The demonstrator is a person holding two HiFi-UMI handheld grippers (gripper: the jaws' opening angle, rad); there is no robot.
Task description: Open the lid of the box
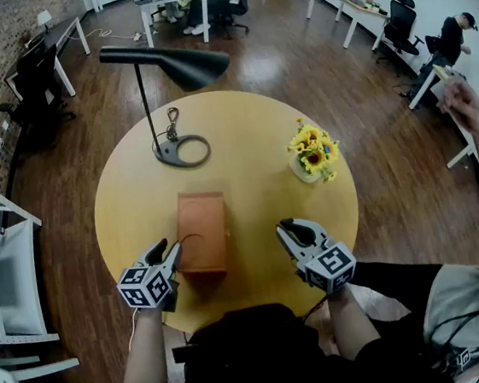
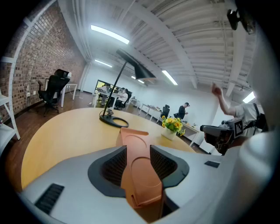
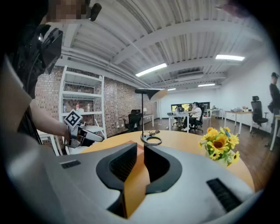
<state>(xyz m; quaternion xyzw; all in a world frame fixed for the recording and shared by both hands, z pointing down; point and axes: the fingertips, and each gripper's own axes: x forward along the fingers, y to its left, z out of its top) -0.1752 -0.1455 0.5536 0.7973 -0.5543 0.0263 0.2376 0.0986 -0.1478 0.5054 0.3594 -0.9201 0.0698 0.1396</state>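
An orange-brown box (image 1: 202, 225) lies near the front of the round wooden table (image 1: 249, 125). My left gripper (image 1: 171, 252) is at the box's near left corner. In the left gripper view an orange flap of the box's lid (image 2: 142, 179) fills the gap between the jaws, and the pads press on both its sides; the rest of the box (image 2: 133, 135) stretches ahead. My right gripper (image 1: 294, 230) hovers to the right of the box, apart from it. It is slightly open, and only the tabletop shows between its jaws (image 3: 141, 153).
A black desk lamp (image 1: 169, 65) with a ring base (image 1: 182, 152) stands behind the box. A small vase of yellow flowers (image 1: 313, 152) sits at the right. White shelving (image 1: 2, 256) is left of the table. People sit at desks in the background.
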